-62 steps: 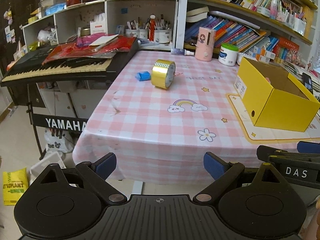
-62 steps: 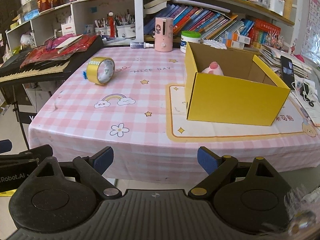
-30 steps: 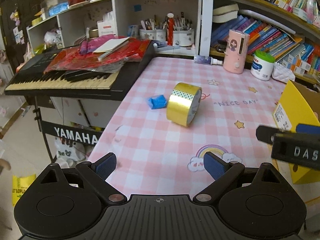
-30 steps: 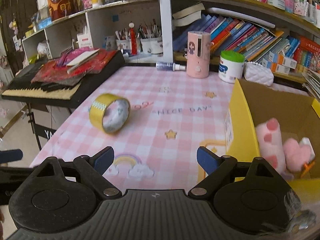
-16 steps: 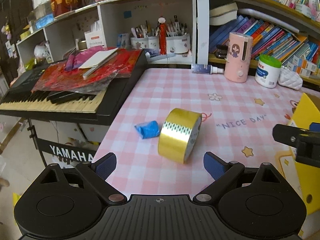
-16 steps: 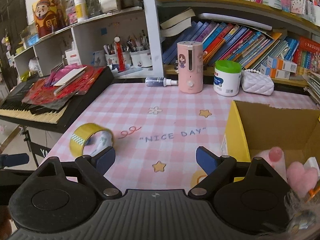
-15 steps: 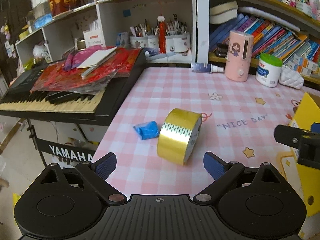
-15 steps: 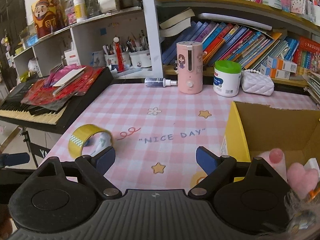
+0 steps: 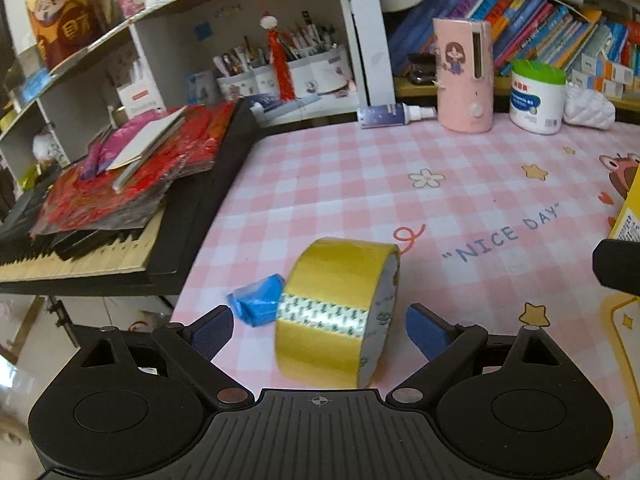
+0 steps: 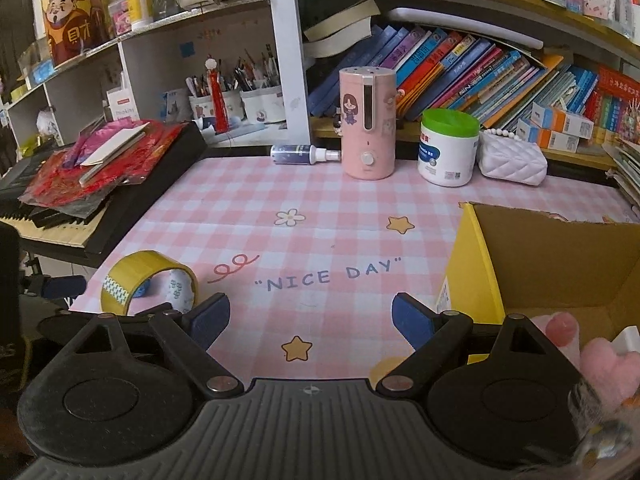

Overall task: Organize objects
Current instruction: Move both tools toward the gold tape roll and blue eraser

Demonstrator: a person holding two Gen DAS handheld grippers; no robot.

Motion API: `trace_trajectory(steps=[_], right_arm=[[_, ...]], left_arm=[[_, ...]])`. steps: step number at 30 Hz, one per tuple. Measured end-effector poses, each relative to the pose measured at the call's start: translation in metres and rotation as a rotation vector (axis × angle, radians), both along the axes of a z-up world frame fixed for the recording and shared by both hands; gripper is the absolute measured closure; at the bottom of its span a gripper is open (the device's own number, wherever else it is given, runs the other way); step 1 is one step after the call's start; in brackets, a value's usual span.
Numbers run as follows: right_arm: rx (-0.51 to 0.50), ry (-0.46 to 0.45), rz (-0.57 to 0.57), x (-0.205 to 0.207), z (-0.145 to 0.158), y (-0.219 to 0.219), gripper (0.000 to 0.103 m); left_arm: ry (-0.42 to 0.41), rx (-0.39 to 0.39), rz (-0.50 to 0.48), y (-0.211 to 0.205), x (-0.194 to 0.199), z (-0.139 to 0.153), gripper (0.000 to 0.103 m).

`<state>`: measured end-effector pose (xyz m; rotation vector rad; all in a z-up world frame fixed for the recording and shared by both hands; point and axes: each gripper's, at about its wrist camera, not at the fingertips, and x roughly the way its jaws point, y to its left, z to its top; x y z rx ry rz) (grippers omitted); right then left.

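Tape roll (image 9: pixel 340 312): on edge on the checked tablecloth (image 9: pixel 460 184), blue scrap (image 9: pixel 256 300) touching. Left gripper (image 9: pixel 320 326): jaws just narrowed slightly, wide, astride it, gripping nothing (centre before squeezing). Right gripper (image 10: pixel 310 316): wide, empty, beside the yellow box (image 10: pixel 472 272).

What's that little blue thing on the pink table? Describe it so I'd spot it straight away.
Start at the pink checked tablecloth and go to its edge nearest the keyboard. A gold tape roll stands on its rim there; the small blue crumpled wrapper lies right beside it, on the keyboard side. It is the only blue, flat, crinkled item on that part of the cloth.
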<state>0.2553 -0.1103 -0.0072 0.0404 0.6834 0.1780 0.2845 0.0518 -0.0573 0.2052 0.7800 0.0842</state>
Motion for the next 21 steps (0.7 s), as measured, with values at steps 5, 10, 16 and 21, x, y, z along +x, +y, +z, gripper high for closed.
trace_trajectory(steps=[5, 10, 16, 21], right_arm=[[0.007, 0.001, -0.017, 0.003, -0.001, -0.003, 0.015], [0.007, 0.006, -0.017, 0.003, -0.003, -0.001, 0.015], [0.007, -0.003, -0.001, 0.000, -0.001, 0.001, 0.015], [0.019, 0.006, -0.005, 0.000, -0.001, 0.002, 0.015]], left_arm=[[0.024, -0.016, -0.005, 0.003, 0.002, -0.003, 0.025], [0.036, -0.062, -0.001, 0.012, 0.000, -0.003, 0.064], [0.009, -0.155, 0.087, 0.031, -0.023, 0.008, 0.065], [0.048, -0.267, 0.179, 0.054, -0.045, 0.009, 0.066]])
